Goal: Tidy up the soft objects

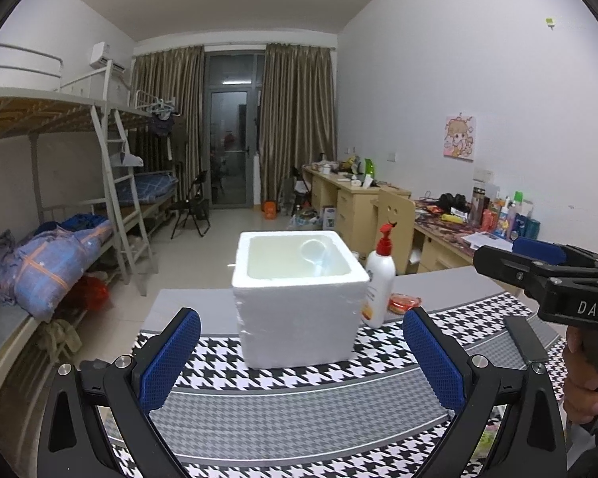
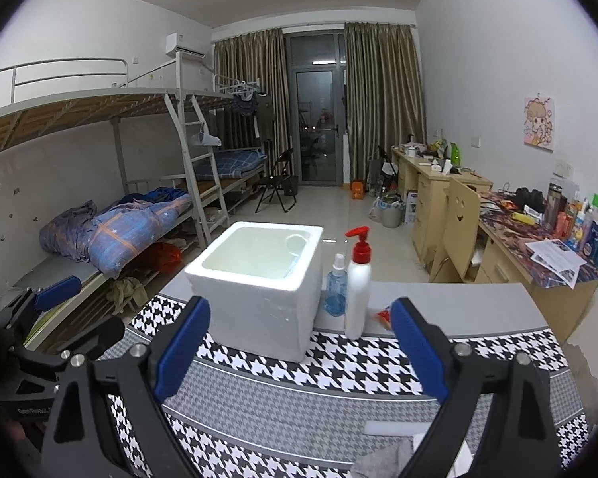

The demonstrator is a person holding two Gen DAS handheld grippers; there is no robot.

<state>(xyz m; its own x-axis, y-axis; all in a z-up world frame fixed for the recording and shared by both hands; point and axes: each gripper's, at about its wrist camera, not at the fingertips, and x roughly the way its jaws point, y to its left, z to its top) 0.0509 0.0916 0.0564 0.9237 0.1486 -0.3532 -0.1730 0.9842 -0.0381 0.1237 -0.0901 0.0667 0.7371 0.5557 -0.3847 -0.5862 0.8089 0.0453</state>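
A white foam box (image 1: pixel 299 302) stands open-topped on the houndstooth tablecloth (image 1: pixel 299 398), with a clear plastic item (image 1: pixel 315 257) inside it. My left gripper (image 1: pixel 301 358) is open just in front of the box, holding nothing. My right gripper (image 2: pixel 301 350) is also open and bare, a little further back, with the box (image 2: pixel 259 290) ahead and to its left. A crumpled grey cloth (image 2: pixel 382 460) lies at the near table edge under the right gripper, partly hidden by its finger. A small red packet (image 2: pixel 383 314) lies to the right of the bottles.
A white lotion bottle with a red pump (image 2: pixel 358 286) and a blue spray bottle (image 2: pixel 336 286) stand right of the box. Bunk beds (image 1: pixel 59 259) line the left wall. Desks (image 2: pixel 538 247) with clutter and a wooden chair (image 2: pixel 458 223) line the right. A hand (image 1: pixel 582 378) holds the right gripper's handle.
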